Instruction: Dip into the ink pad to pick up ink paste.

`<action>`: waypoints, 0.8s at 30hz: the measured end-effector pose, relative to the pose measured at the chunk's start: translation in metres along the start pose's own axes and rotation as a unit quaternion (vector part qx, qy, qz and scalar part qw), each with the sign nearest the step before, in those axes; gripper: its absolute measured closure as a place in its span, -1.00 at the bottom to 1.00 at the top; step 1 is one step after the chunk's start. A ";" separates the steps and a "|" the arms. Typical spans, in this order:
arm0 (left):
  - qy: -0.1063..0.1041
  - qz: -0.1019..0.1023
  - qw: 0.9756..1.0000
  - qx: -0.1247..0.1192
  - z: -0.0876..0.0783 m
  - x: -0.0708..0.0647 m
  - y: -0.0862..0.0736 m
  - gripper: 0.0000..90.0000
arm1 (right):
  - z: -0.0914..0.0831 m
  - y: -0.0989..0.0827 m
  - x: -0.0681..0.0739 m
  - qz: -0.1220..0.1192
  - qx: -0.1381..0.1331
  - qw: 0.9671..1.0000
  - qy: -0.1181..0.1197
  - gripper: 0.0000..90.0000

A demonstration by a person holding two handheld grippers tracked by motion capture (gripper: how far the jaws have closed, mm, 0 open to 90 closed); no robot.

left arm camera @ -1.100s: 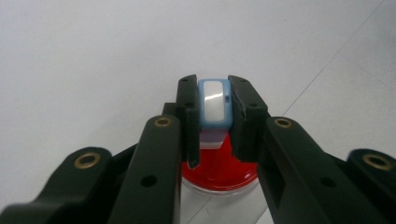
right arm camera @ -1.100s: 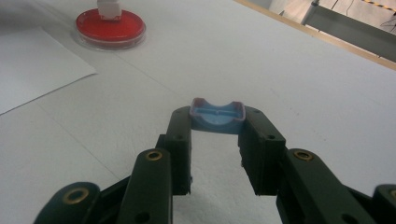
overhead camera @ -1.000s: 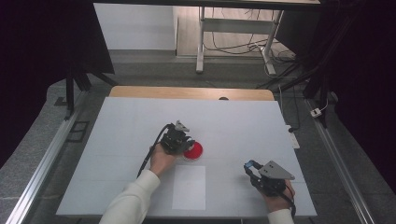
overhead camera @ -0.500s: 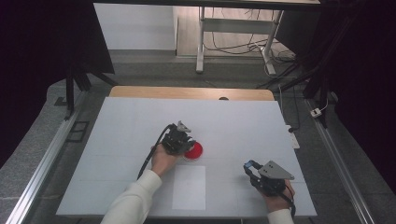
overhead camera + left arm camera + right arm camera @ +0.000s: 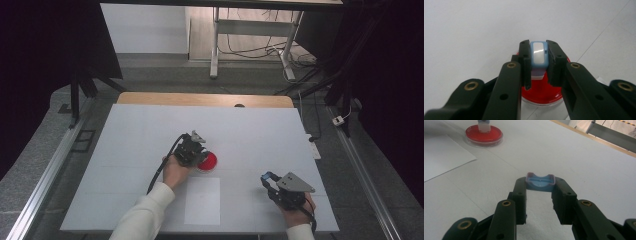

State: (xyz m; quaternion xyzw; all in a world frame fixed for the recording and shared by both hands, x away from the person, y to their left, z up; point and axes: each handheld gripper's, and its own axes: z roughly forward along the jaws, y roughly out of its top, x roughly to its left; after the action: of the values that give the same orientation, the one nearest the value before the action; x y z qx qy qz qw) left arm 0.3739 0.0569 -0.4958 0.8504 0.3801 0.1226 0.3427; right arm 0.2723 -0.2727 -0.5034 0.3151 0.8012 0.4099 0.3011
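Nothing is shifting between the earlier pictures and now: both hands are staying put. Left gripper point(image 5: 537, 66) is clamping a small blue-and-white block point(image 5: 539, 56) directly above the red dish point(image 5: 207, 161), near the tabletop's point(image 5: 125, 145) centre. Right gripper point(image 5: 539, 195), at five o'clock from the dish, is pinching a blue cap point(image 5: 540, 182) just over the tabletop. Seemingly the cap is off, the block is reaching the dish, and recapping is remaining. White paper point(image 5: 202, 201) is lying at six o'clock.
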 end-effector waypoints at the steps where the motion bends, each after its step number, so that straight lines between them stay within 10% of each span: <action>1: 0.000 0.000 1.000 0.000 0.000 0.000 0.000 0.68 | 0.000 0.000 0.000 0.000 0.000 1.000 0.000 0.44; 24: 0.001 -0.006 1.000 -0.015 -0.010 0.003 0.000 0.68 | 0.000 0.000 0.000 0.003 -0.004 1.000 0.000 0.44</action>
State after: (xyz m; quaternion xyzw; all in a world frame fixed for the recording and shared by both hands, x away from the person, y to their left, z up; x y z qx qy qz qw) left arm 0.3712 0.0643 -0.4885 0.8429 0.3831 0.1270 0.3558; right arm 0.2723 -0.2730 -0.5032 0.3163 0.7984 0.4142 0.3017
